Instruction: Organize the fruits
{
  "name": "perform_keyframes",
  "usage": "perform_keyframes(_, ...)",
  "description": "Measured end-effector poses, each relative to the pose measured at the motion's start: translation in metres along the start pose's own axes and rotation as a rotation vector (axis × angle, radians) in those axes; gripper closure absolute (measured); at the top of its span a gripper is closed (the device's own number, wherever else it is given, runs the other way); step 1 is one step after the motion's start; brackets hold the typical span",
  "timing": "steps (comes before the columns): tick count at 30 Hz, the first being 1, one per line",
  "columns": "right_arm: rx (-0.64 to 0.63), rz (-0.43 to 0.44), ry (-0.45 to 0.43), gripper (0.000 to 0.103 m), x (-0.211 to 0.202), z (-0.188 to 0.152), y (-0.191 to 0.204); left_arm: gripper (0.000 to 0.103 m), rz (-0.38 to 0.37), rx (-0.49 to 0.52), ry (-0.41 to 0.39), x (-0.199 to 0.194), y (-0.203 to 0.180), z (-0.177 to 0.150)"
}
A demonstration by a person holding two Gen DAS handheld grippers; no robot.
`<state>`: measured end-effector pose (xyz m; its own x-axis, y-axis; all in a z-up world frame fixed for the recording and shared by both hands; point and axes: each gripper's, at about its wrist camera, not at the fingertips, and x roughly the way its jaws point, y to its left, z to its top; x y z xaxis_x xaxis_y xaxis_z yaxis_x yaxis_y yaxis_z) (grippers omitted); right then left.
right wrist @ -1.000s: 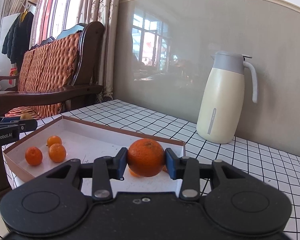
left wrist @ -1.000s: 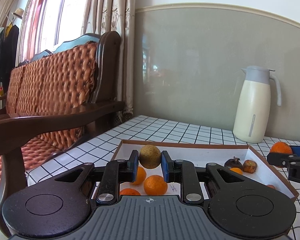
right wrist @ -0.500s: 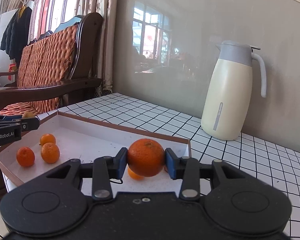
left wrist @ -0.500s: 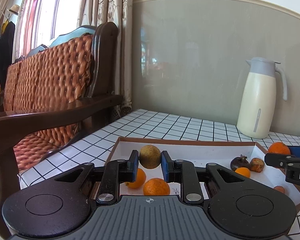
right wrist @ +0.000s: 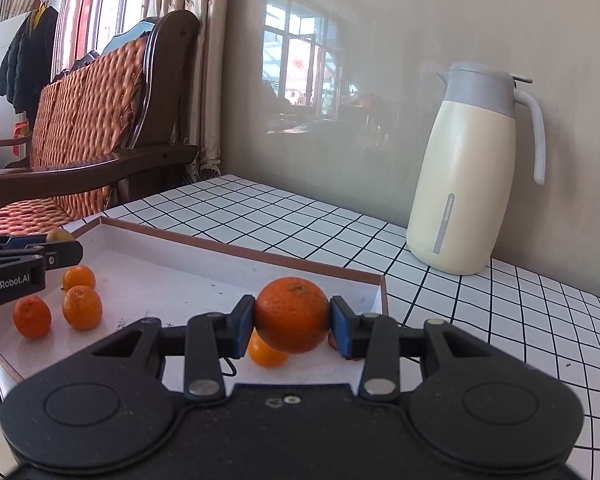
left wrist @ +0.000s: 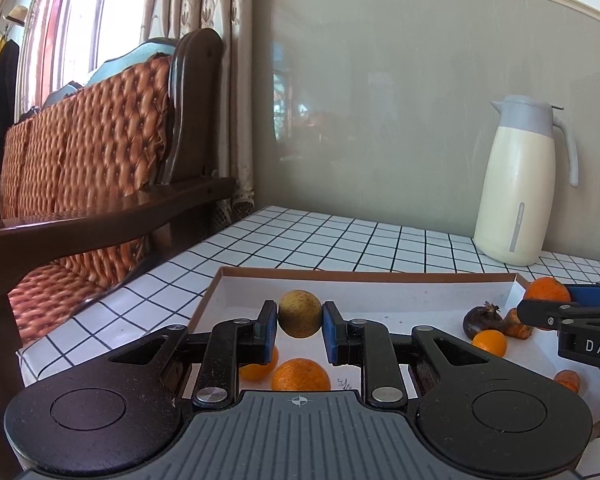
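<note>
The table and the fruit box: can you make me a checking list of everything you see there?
Surface: white checked table.
Job's things: shallow box holds three small oranges at one end, another orange and a dark fruit at the other.
Clutter: cream jug stands apart from the box.
Tongs: left tongs clamp a greenish-brown fruit; right tongs clamp a big orange, both over the box.
Cables: nothing seen.
Surroundings: wooden sofa, curtains, window.
</note>
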<state>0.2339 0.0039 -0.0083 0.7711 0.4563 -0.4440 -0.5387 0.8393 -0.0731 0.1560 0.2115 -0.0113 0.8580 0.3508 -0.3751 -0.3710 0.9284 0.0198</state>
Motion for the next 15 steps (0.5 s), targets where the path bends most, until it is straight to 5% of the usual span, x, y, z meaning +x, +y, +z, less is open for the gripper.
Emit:
perform_keyframes(3, -0.004, 0.009, 0.022, 0.069, 0.005, 0.001, -0.001, 0.079, -0.006, 0.005, 0.010, 0.003, -0.004, 0.001)
perform_keyframes(5, -0.017, -0.014, 0.000, 0.043, 0.005, 0.001, -0.001, 0.079, -0.004, -0.001, 0.011, 0.004, -0.006, 0.001)
perform_keyframes(6, -0.025, -0.032, -0.017, 0.021, 0.004, 0.000, 0.000, 0.075, 0.005, 0.001, 0.012, 0.004, -0.006, 0.000)
perform_keyframes(7, -0.029, -0.037, -0.030, 0.021, 0.002, 0.000, 0.000, 0.044, 0.006, -0.006, 0.006, 0.003, -0.006, 0.000)
perform_keyframes(8, -0.030, -0.036, -0.039, 0.021, 0.000, 0.001, -0.001, 0.002, 0.008, -0.016, -0.013, 0.001, -0.006, -0.001)
perform_keyframes(15, -0.015, -0.051, -0.072, 0.017, -0.006, 0.004, -0.007, 0.000, 0.009, -0.013, -0.063, -0.013, -0.004, 0.000)
